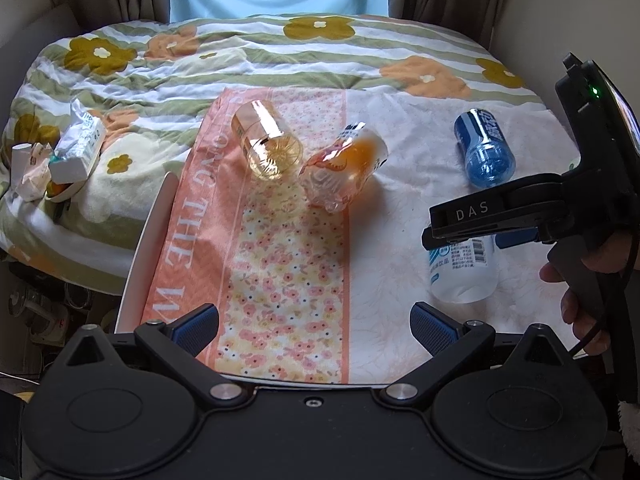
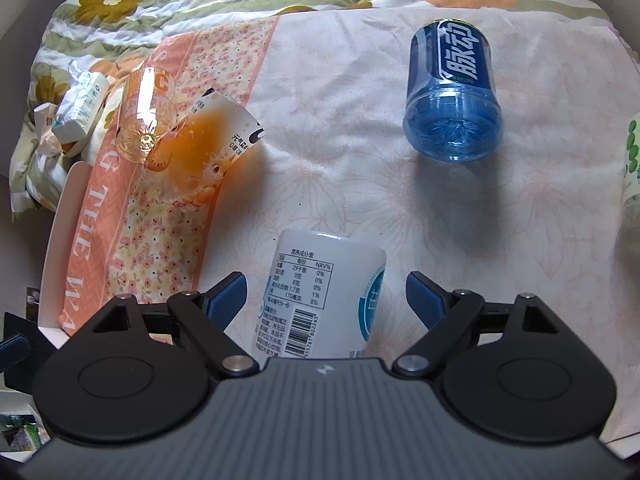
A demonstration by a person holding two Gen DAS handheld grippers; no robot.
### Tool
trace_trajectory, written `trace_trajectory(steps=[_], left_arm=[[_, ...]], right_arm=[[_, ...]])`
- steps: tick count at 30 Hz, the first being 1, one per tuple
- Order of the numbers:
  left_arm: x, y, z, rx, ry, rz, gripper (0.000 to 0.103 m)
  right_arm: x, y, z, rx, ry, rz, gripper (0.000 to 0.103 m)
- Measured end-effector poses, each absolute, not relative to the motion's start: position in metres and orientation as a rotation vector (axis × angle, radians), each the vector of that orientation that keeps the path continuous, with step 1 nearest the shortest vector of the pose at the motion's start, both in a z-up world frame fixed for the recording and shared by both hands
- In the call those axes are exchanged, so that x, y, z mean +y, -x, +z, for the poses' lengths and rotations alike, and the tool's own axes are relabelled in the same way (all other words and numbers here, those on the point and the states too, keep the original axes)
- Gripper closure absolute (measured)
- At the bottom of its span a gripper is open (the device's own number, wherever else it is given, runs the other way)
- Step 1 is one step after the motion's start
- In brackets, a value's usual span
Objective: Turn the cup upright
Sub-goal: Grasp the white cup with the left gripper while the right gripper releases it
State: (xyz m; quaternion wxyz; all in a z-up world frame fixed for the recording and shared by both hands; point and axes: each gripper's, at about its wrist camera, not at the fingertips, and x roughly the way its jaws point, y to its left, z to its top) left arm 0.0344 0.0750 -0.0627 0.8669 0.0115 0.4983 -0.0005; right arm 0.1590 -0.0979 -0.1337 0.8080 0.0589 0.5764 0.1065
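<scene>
Several cut-bottle cups lie on their sides on a cloth-covered board. A white-labelled cup (image 2: pixel 320 300) lies between the open fingers of my right gripper (image 2: pixel 326 294), not gripped; it also shows in the left wrist view (image 1: pixel 464 272) under the right gripper (image 1: pixel 436 226). A blue cup (image 2: pixel 452 92) (image 1: pixel 484 148) lies farther back. An orange-labelled cup (image 1: pixel 344 168) (image 2: pixel 200 148) and a clear amber cup (image 1: pixel 266 140) (image 2: pixel 144 108) lie touching at the left. My left gripper (image 1: pixel 316 326) is open and empty near the front edge.
The floral cloth (image 1: pixel 280 280) covers a white board (image 1: pixel 148 240) resting on a flowered quilt (image 1: pixel 160 60). Crumpled cartons (image 1: pixel 68 152) sit at the left. A green-labelled bottle (image 2: pixel 632 168) shows at the right edge.
</scene>
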Motion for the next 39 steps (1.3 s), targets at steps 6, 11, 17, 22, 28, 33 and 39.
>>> trace_trajectory(steps=[6, 11, 17, 22, 28, 33, 39], left_arm=[[0.063, -0.040, -0.052, 1.027, -0.035, -0.014, 0.000], [0.044, -0.051, -0.042, 1.013, -0.046, -0.046, 0.000], [0.013, -0.078, -0.038, 1.035, -0.057, -0.114, 0.000], [-0.014, -0.111, -0.057, 1.114, -0.061, -0.158, 0.001], [-0.037, -0.146, -0.089, 1.236, -0.080, -0.185, 0.006], [-0.044, -0.167, -0.113, 1.333, -0.089, -0.185, 0.009], [-0.050, -0.185, -0.129, 1.402, -0.115, -0.191, 0.009]], right_arm=[[-0.112, -0.156, -0.114, 1.208, -0.174, 0.251, 0.001], [-0.143, -0.148, -0.082, 1.147, -0.239, 0.240, 0.001], [-0.207, -0.135, -0.050, 1.061, -0.310, 0.168, 0.001], [-0.250, -0.122, -0.048, 1.031, -0.297, 0.108, 0.001], [-0.276, -0.111, -0.073, 1.068, -0.252, 0.073, 0.001], [-0.288, -0.108, -0.095, 1.107, -0.272, 0.080, 0.001], [-0.296, -0.110, -0.114, 1.147, -0.310, 0.081, 0.001]])
